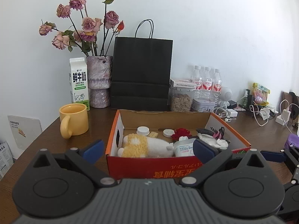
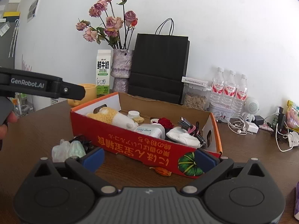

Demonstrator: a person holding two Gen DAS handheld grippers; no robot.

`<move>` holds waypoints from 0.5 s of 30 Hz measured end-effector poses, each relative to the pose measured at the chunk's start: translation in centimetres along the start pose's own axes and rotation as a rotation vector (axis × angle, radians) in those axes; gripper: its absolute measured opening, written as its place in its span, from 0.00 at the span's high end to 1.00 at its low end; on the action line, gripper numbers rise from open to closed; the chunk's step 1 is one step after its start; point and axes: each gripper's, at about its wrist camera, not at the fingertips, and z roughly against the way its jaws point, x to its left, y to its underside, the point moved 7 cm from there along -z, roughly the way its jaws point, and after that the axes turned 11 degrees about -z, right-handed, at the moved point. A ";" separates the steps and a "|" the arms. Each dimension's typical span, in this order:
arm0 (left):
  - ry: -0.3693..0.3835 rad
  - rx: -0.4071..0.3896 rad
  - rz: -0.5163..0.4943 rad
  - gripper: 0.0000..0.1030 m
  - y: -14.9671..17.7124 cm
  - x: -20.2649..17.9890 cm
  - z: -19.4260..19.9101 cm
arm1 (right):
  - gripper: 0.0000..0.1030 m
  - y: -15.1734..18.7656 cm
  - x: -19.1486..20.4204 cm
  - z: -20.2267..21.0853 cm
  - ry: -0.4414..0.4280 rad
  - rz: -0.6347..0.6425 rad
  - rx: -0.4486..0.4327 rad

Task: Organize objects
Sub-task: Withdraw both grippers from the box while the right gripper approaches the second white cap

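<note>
Hovering low before the red cardboard box (image 1: 149, 165) at the frame's middle, the left gripper (image 1: 148, 150) and the right gripper (image 2: 149, 158) were both spread wide, holding nothing, probably ready to pick. The box on the desk (image 2: 37, 138) held a plush toy (image 1: 143, 145), a white tube (image 1: 184, 148) and a red flower (image 1: 180, 133). Crumpled plastic bags (image 2: 68, 149) lay outside, lower left in the right view.

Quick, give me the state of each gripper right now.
Left gripper: open, holding nothing, in front of the red box.
Right gripper: open, holding nothing.
</note>
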 end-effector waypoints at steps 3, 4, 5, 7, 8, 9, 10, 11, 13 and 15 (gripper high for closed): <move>-0.011 0.027 -0.001 0.00 1.1 0.4 0.7 | 0.00 0.9 -0.3 0.7 0.005 0.001 0.024; -0.013 0.035 0.000 0.00 1.4 0.6 0.9 | 0.00 1.3 -0.4 0.9 0.006 0.001 0.034; -0.016 0.042 0.003 0.00 1.9 0.8 1.2 | 0.00 1.7 -0.5 1.0 0.006 0.002 0.046; -0.023 0.055 0.005 0.00 2.5 1.2 1.7 | 0.00 2.6 -0.6 1.3 0.005 0.001 0.069; -0.026 0.061 0.006 0.00 2.8 1.4 1.9 | 0.00 3.1 -0.7 1.4 0.005 0.001 0.081; -0.031 0.068 0.007 0.00 3.2 1.6 2.1 | 0.00 3.5 -0.7 1.5 0.005 -0.001 0.093; -0.033 0.074 0.006 0.00 3.4 1.8 2.3 | 0.00 3.9 -0.8 1.5 0.006 -0.003 0.106; -0.035 0.081 0.005 0.00 3.8 1.9 2.6 | 0.00 4.3 -0.9 1.5 0.005 -0.005 0.119; -0.037 0.092 0.004 0.00 4.4 2.1 3.0 | 0.00 5.0 -0.8 1.5 -0.002 -0.006 0.142; -0.039 0.105 0.003 0.00 5.1 2.3 3.4 | 0.00 5.7 -0.7 1.5 -0.010 -0.006 0.163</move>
